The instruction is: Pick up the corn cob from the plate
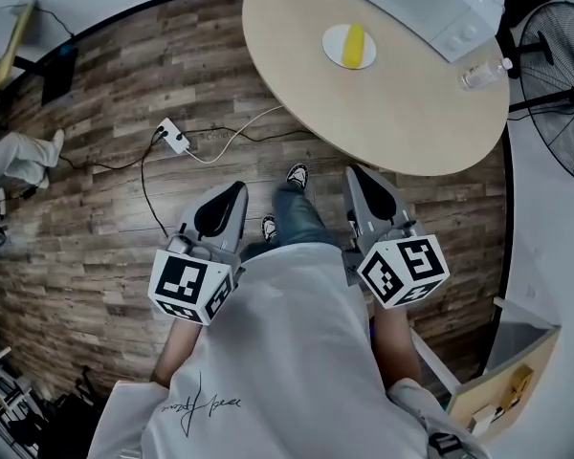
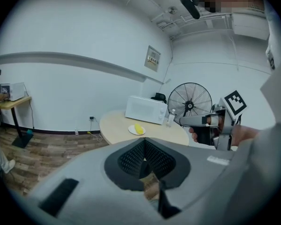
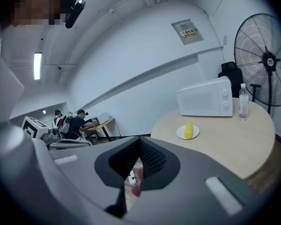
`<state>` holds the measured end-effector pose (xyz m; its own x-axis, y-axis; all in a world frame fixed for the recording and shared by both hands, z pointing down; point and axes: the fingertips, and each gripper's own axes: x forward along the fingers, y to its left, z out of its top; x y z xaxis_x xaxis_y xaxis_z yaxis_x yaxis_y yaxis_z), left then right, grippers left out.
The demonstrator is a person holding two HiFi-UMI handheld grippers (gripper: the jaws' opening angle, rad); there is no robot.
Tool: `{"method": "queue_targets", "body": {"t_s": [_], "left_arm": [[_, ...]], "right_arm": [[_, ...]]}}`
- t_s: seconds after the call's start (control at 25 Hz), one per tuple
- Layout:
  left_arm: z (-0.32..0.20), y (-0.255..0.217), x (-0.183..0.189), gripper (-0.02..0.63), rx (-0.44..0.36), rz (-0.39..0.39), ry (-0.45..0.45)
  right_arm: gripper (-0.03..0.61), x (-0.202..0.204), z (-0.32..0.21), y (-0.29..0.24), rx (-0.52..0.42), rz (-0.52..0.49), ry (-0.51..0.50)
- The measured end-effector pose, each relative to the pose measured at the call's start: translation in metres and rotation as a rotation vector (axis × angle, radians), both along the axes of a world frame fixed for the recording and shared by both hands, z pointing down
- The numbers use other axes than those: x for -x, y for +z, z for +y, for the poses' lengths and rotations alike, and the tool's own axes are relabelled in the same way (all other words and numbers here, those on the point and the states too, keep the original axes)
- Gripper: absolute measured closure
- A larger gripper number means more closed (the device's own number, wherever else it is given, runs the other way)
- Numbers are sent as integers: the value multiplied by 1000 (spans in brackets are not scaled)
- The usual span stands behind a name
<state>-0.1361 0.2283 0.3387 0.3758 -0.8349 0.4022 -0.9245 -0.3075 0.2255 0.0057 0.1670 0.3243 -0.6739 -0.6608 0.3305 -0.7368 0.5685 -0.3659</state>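
A yellow corn cob [image 1: 353, 44] lies on a small white plate [image 1: 333, 38] on the round beige table [image 1: 392, 113], far ahead of both grippers. The left gripper view shows the cob [image 2: 138, 128], and so does the right gripper view [image 3: 189, 129]. My left gripper [image 1: 231, 193] and right gripper [image 1: 360, 174] are held close to the person's body over the wood floor, short of the table's edge. Both point toward the table. The left gripper [image 2: 144, 146] and right gripper [image 3: 140, 146] each have their jaws together with nothing between them.
A white microwave [image 1: 421, 3] and a clear water bottle [image 1: 483, 73] stand on the table's far side. A black floor fan [image 1: 560, 75] is at the right. A power strip [image 1: 175, 138] with cables lies on the floor. A seated person's legs [image 1: 19, 156] are at the left.
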Motion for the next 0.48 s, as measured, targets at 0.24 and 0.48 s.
{"method": "queue_targets", "body": {"t_s": [0.24, 0.48], "left_arm": [[-44, -9, 0, 615, -27, 16, 43], [-102, -12, 5, 615, -33, 9, 71]], "right_arm": [[568, 2, -45, -6, -3, -12, 20], [567, 7, -96, -3, 8, -31, 48]]}}
